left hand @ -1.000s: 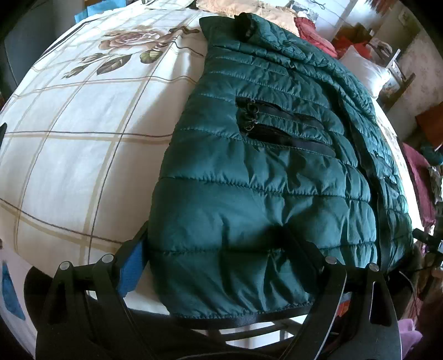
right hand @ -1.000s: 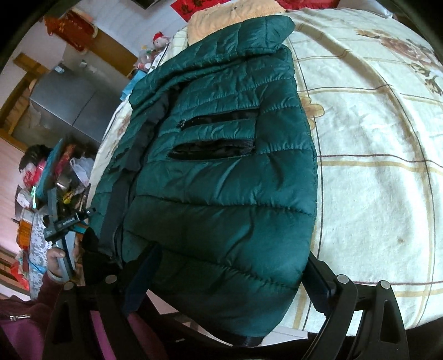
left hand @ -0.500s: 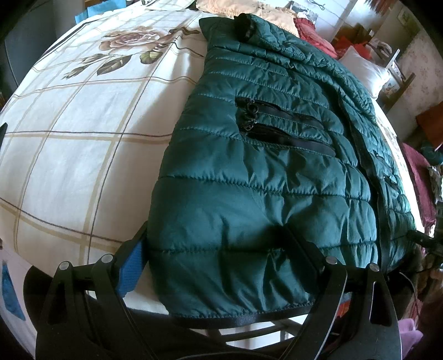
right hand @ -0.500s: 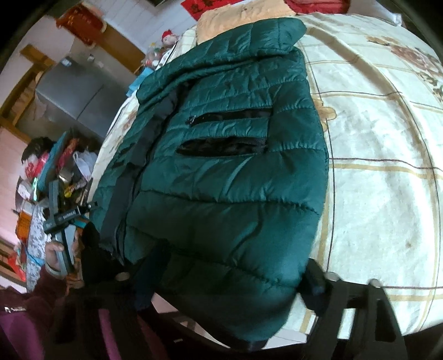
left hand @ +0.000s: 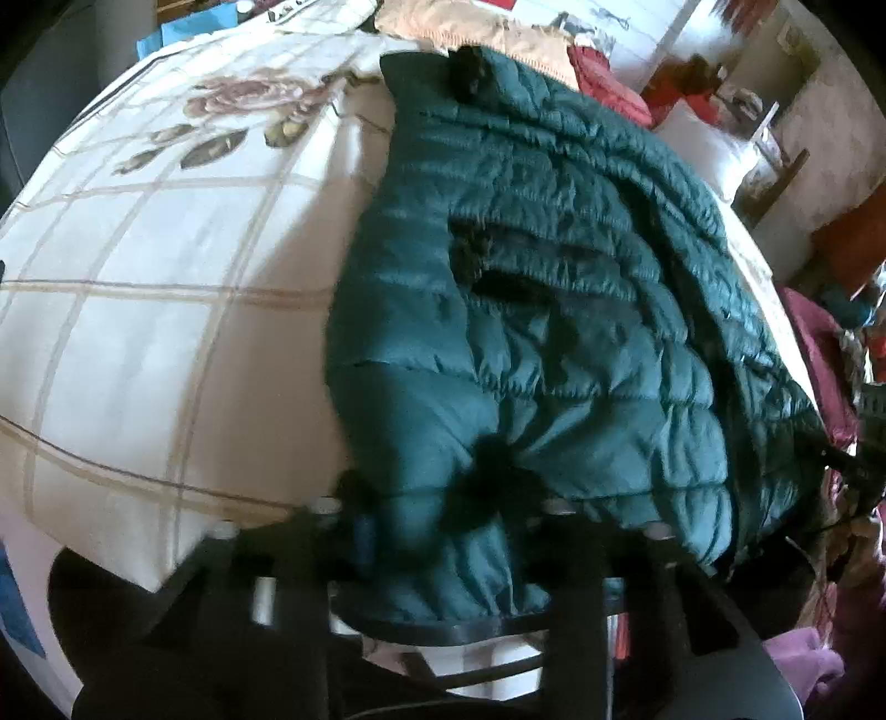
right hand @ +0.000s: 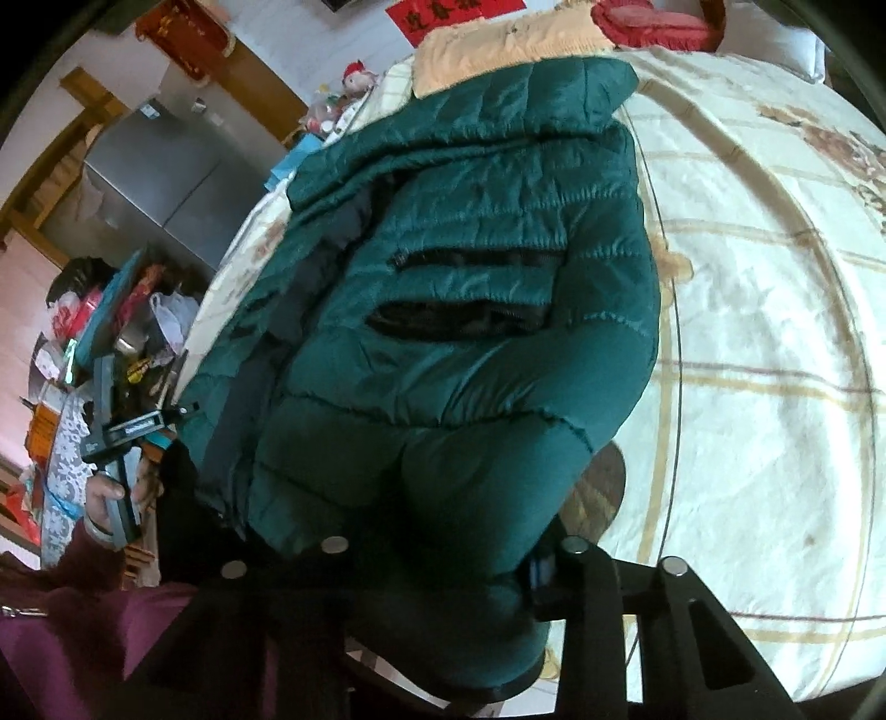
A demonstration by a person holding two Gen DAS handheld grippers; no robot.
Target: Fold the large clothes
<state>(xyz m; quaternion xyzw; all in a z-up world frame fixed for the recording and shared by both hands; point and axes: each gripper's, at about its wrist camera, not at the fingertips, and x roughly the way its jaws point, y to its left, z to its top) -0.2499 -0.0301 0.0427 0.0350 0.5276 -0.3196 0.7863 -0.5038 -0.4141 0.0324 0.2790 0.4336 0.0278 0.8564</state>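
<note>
The jacket hem is pinched by both just-closed tongs; it should be lifted evenly off the bed.

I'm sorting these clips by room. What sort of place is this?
Most likely a lived-in bedroom at home. A green jacket lies on a bed with a floral checked bedspread, pillows sit at its head, and a cluttered side table stands beside it.
</note>
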